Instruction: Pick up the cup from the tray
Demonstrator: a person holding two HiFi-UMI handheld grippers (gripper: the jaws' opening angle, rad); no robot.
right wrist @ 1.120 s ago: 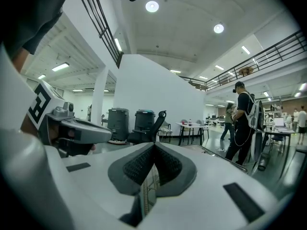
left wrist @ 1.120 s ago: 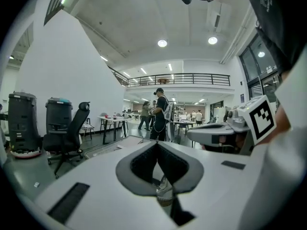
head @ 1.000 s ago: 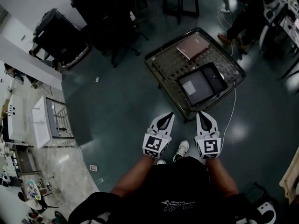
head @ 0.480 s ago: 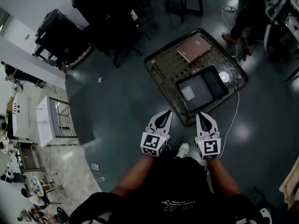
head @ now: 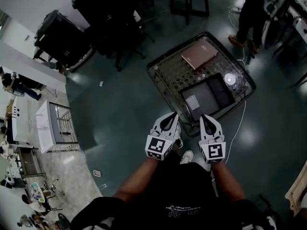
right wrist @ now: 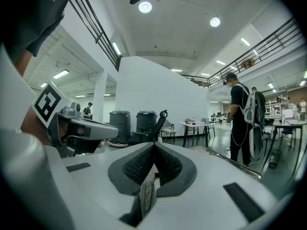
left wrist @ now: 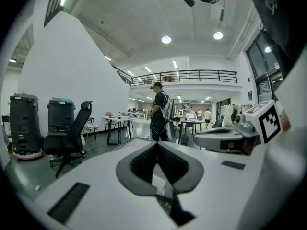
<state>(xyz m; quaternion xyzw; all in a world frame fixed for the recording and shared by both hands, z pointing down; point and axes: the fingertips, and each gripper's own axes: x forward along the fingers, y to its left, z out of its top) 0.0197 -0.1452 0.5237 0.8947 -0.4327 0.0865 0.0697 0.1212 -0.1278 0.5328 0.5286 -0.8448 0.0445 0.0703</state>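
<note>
While you stand at the table's (head: 168, 68) near edge, the left gripper (head: 171, 118) and right gripper (head: 206, 119) are both closed, empty (cup (head: 230, 79): table's far right).

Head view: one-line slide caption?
Standing person holds left claw and right claw, both shut, before a wire-top table with a dark tray and a white cup.

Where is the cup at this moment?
In the head view the cup sits at the right side of the low table, beside the dark tray.
</note>
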